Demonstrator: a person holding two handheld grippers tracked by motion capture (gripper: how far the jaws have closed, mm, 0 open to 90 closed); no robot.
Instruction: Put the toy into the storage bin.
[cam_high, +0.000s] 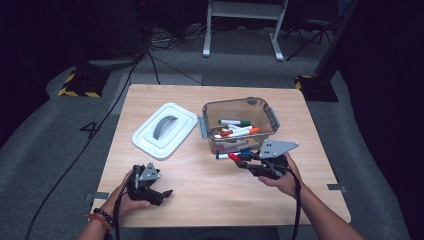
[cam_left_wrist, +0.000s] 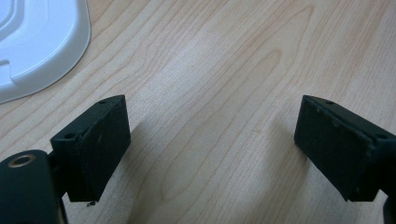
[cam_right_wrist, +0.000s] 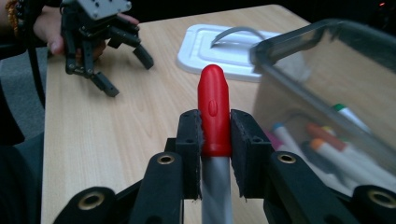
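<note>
Right, right gripper has its jaws pinching the red-capped marker just below the cap, long axis running straight out between the jaws. It sits at the near wall of the clear bin, towards the worktop's right edge; the bin's open top lies just beyond and above the marker tip, so my guess is lift and tip in. Left gripper rests near the front-left corner, jaws spread, nothing between. White lid lies left of the bin.

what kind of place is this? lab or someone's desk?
Probably a lab or recording studio, not a home desk: a lone wooden table on grey carpet, black-and-yellow hazard tape on stand bases, loose cables across the floor, dark surroundings.
</note>
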